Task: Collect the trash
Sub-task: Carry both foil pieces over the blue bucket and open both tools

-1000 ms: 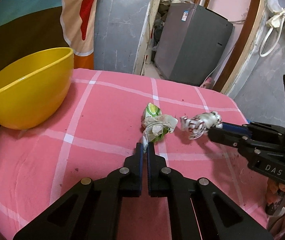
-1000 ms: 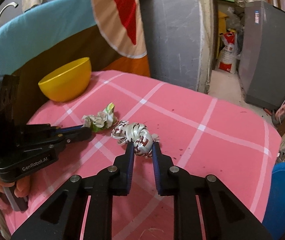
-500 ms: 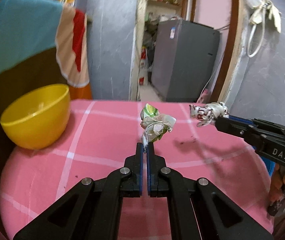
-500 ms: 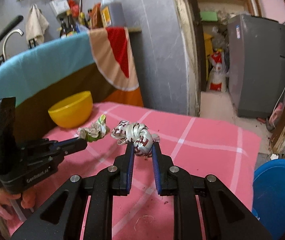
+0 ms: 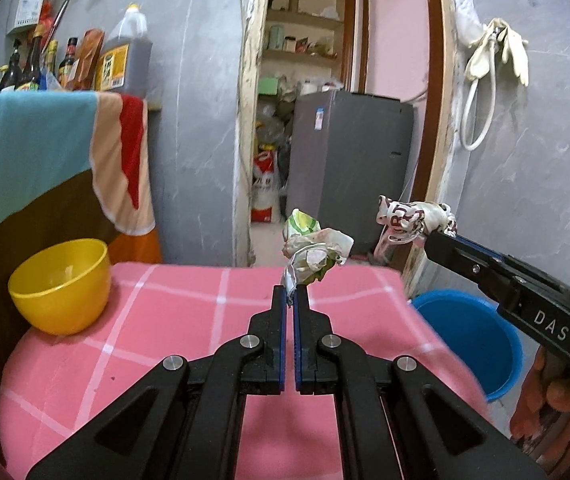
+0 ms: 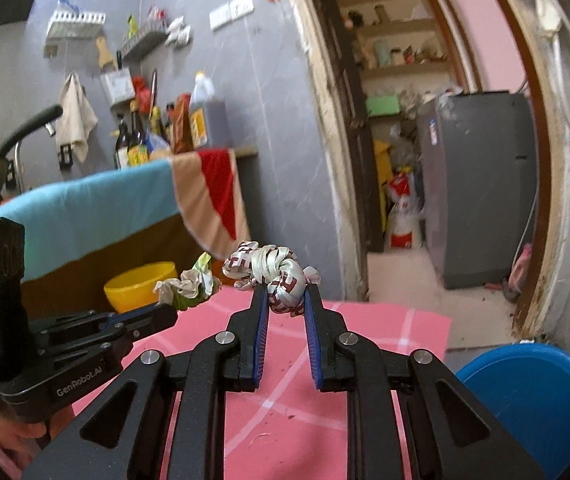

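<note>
Currently the left claw pinches only a corner of the green wrapper above the bench; the right claw clamps the red-white wrapper. A thin hold risks dropping short of the blue bucket.

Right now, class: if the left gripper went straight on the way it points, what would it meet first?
Probably nothing near: beyond the left gripper and its crumpled wrapper lies the open doorway; depth is unclear.

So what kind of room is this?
Probably a home kitchen: sauce bottles on a shelf, a yellow bowl on the pink table, and a pantry through the doorway.
</note>
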### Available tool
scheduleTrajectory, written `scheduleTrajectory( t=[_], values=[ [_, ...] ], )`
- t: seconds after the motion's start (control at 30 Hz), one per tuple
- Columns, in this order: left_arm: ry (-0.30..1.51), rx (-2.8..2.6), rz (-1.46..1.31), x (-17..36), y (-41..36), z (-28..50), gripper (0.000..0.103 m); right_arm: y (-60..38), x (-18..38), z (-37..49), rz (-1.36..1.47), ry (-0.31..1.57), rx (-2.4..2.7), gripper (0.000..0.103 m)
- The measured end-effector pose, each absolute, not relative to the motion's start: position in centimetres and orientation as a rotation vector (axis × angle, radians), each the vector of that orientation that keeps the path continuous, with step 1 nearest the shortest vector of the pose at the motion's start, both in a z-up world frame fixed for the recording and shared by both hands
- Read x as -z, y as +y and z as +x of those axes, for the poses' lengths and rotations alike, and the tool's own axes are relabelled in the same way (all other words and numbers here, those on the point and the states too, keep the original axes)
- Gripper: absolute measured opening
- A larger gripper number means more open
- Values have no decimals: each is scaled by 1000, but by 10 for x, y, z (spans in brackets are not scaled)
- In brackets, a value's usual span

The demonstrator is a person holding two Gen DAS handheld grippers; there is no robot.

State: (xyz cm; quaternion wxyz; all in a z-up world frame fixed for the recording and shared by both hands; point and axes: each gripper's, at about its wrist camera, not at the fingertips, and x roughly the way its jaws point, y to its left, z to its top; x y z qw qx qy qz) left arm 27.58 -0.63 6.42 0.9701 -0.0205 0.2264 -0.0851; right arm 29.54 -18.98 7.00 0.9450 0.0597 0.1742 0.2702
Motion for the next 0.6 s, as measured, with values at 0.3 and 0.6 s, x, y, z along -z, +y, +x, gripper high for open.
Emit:
scheduleTrajectory(
  t=[0.3,0.6],
  values=[
    [393,214,-38,-84,-42,270,1,-228,-86,278,157,255,-463,16],
    [359,273,-39,-92,-78,268,1,-274,-92,266,202,203,-374,16]
  ],
)
